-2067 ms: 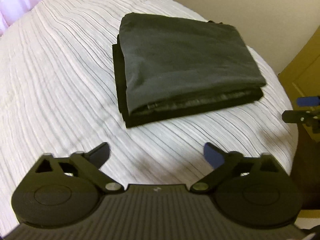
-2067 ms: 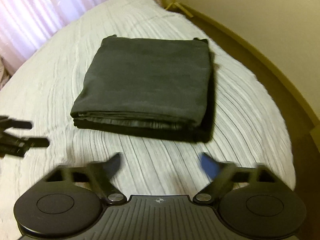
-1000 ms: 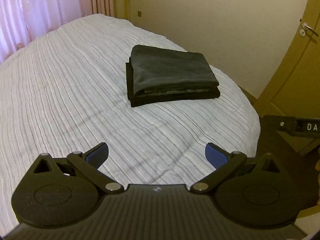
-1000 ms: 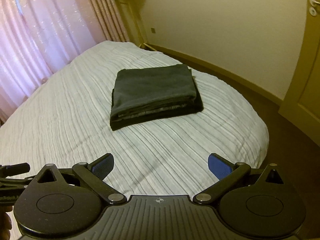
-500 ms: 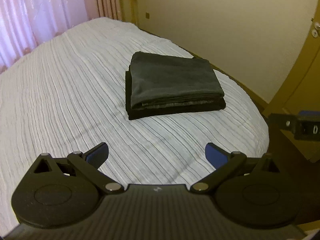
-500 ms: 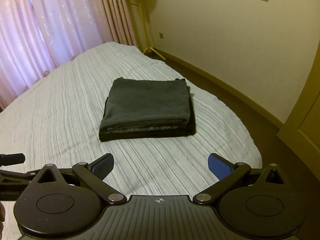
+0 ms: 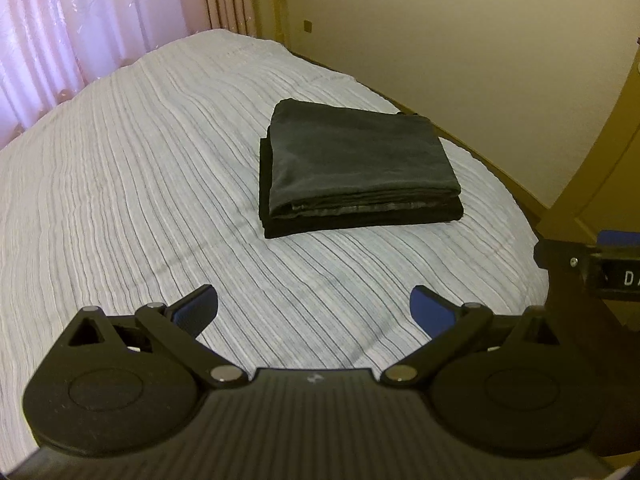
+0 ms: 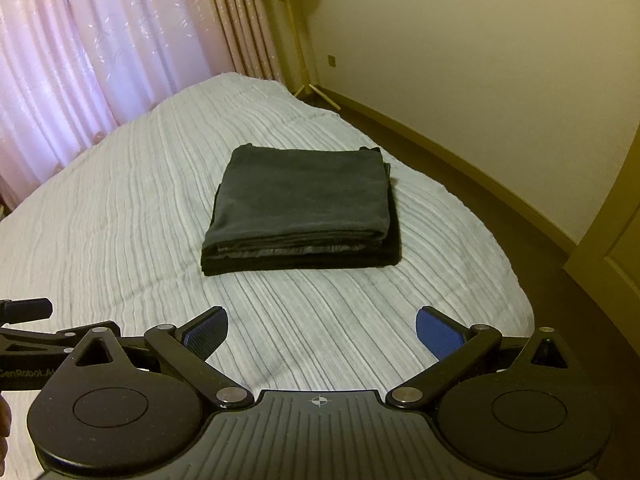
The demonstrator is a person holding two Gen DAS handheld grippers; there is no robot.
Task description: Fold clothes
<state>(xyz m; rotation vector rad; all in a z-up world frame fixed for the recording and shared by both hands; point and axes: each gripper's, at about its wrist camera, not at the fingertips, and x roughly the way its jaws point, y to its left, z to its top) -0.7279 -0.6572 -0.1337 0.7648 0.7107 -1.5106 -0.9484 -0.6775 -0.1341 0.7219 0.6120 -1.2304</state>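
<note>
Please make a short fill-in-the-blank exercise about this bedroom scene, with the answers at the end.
1. The folded clothes lie on the ____.
2. The fingers of the left gripper and the right gripper are ____.
3. The curtain is ____ in color.
4. Neither gripper touches the ____.

Answers: bed; open; pink; clothes

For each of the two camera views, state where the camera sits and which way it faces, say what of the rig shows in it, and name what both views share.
Left wrist: rides the left gripper, facing along its open fingers over the bed toward the folded dark clothes; right gripper at the right edge.
Right wrist: rides the right gripper, fingers open, facing the same pile; left gripper at the left edge.
Shared: bed, pile, pink curtains, cream wall.
</note>
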